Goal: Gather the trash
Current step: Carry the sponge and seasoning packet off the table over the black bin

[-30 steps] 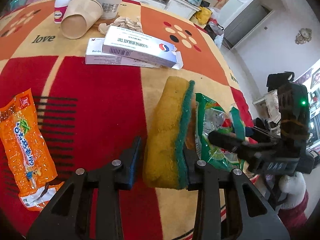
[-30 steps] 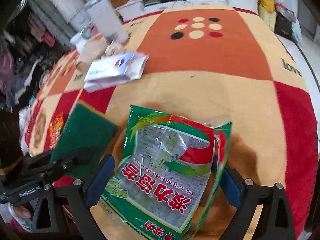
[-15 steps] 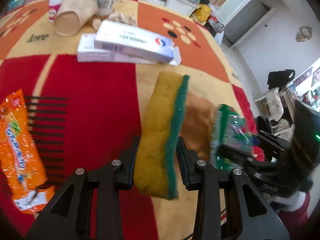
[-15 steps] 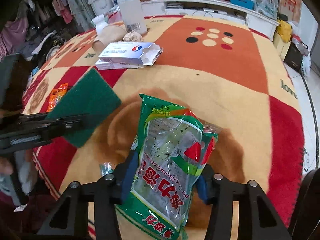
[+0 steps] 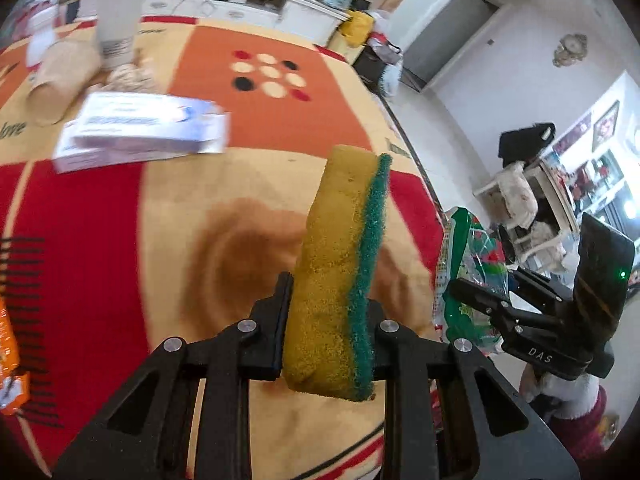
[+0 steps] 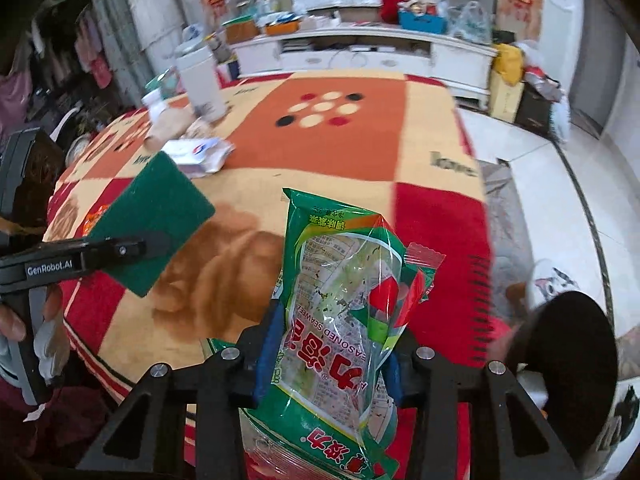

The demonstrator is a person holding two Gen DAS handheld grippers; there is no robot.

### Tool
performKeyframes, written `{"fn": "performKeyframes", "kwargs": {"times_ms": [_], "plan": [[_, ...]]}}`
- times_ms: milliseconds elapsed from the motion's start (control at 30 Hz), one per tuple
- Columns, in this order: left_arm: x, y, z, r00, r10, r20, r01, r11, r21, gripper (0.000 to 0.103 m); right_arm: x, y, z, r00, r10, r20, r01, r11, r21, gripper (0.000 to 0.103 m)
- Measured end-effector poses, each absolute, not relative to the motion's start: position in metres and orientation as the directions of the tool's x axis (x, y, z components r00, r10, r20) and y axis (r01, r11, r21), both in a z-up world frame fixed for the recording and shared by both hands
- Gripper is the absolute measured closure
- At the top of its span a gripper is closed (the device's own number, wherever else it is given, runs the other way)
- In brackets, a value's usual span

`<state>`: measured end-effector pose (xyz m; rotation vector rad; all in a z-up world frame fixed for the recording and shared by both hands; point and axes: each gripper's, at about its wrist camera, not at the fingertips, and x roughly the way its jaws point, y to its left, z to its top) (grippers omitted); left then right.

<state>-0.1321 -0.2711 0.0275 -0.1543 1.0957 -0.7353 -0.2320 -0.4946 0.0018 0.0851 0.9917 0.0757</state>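
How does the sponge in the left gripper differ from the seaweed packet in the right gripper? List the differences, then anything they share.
1. The sponge is a thick block, yellow with a green scouring face; the seaweed packet is a thin, crinkled green bag with a clear window.
2. The sponge is plain; the seaweed packet carries print.
3. The sponge stands stiff; the packet buckles between the jaws.

Shared: each is clamped and lifted clear of the table.

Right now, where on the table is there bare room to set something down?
Bare: the brown-stained beige patch near the table edge, and the dotted orange square. Crowded: the far left corner around the white boxes, paper cup and white carton.
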Motion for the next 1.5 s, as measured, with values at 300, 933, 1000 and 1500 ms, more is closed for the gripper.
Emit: {"fn": "performKeyframes", "kwargs": {"times_ms": [300,933,1000,1500], "plan": [[-0.146,-0.347,0.041,0.214,-0.624,-0.752,0.569,0.705,-0.423,0.081,-0.262,-0.558,0.011,0.567,0.003,-0.823,0.107,0.991,0.077,0.061],[-0.179,-0.496,0.042,0.072,-0.648,-0.758,0.715,0.563,-0.414,0.081,-0.324,-0.694,-0.012,0.511,-0.163,-0.844,0.393,0.917,0.061,0.061],[-0.182,-0.510,0.039,0.046,-0.651,-0.758,0.721,0.547,-0.426,0.081,-0.328,-0.706,-0.018,0.500,-0.168,-0.850,0.417,0.906,0.066,0.061],[-0.185,-0.586,-0.001,-0.115,-0.661,-0.741,0.672,0.498,-0.548,0.042,-0.338,-0.761,-0.041,0.517,-0.151,-0.842,0.555,0.808,0.196,0.020]]}}
